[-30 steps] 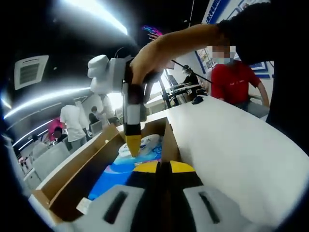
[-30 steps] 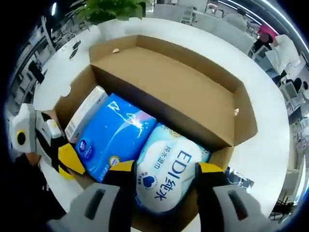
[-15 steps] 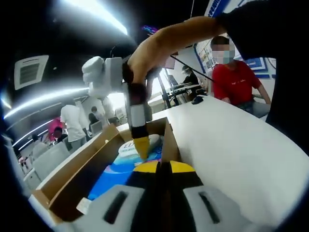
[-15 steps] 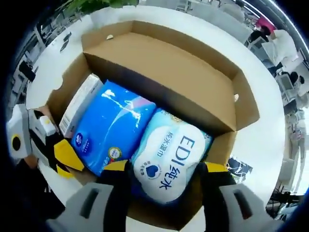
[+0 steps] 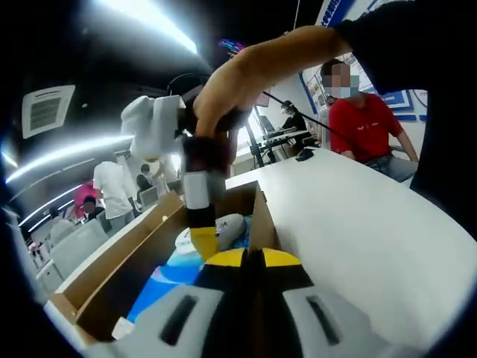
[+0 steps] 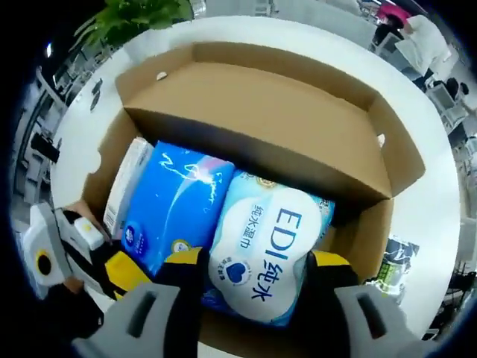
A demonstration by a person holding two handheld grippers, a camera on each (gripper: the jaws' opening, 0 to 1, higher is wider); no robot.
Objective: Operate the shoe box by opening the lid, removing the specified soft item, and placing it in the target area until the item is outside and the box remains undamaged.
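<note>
1. We see the left gripper (image 6: 123,270) at the shoe box (image 6: 283,119) near wall, jaws pressed together on nothing, likely steadying the box
2. The blue pack (image 6: 175,212) lies beside the target
3. Our right gripper (image 6: 253,272) straddles the white wipes pack (image 6: 261,250) inside the box; whether it is gripped yet we cannot tell

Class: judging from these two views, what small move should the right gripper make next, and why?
Probably close the right gripper on the white EDI pack, then lift. Its jaws stand open on either side of the pack, which lies in the open shoe box beside the blue pack.
</note>
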